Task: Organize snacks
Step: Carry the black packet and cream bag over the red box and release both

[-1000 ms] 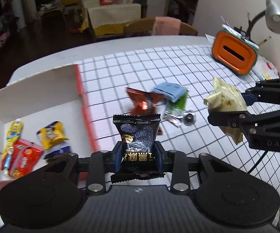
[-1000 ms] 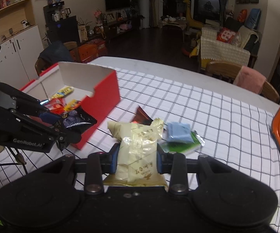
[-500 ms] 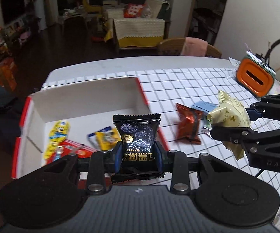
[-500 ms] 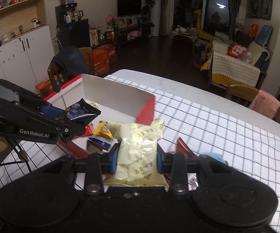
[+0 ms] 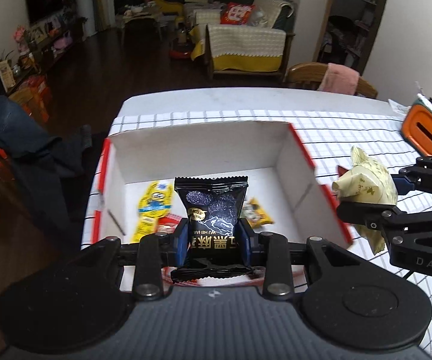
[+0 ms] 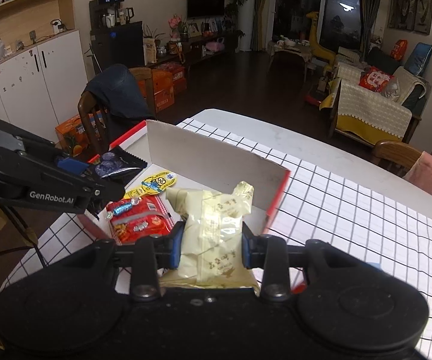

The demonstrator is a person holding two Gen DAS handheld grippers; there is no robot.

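the relation that matters is each carried packet's place over the open box [image 5: 293, 162]: both grippers are hanging above or near its white interior, so the drop point is lying straight below and slightly ahead of the fingers rather than off to a side. the left gripper [image 5: 214, 237] is pinching a black snack packet [image 5: 213, 207] upright between its blue pads, the packet's long axis running along the fingers with its crimped top edge pointing away toward the far wall of the box; in the left wrist view it is sitting over the middle of the box floor, above a yellow packet [image 5: 153, 207] and a small yellow-wrapped snack [image 5: 257, 214] already lying inside. the right gripper [image 6: 211, 244] is squeezing a pale yellow packet [image 6: 213, 228] the same way, upright and lengthwise along the fingers; in its own view it is hovering over the near right part of the box, close to the red-edged right wall, with a red packet [image 6: 139, 223] on the floor just to its left. in the left wrist view this packet appears just outside or over that right wall, so i cannot tell whether it is fully past the rim. by that reading the left hand is the better placed for a release, and the right would likely need to ease a little further inward. both grippers are angling downward toward the box, side by side, not touching. the box is resting on the checked tablecloth [image 6: 350, 210] near the table's edge.
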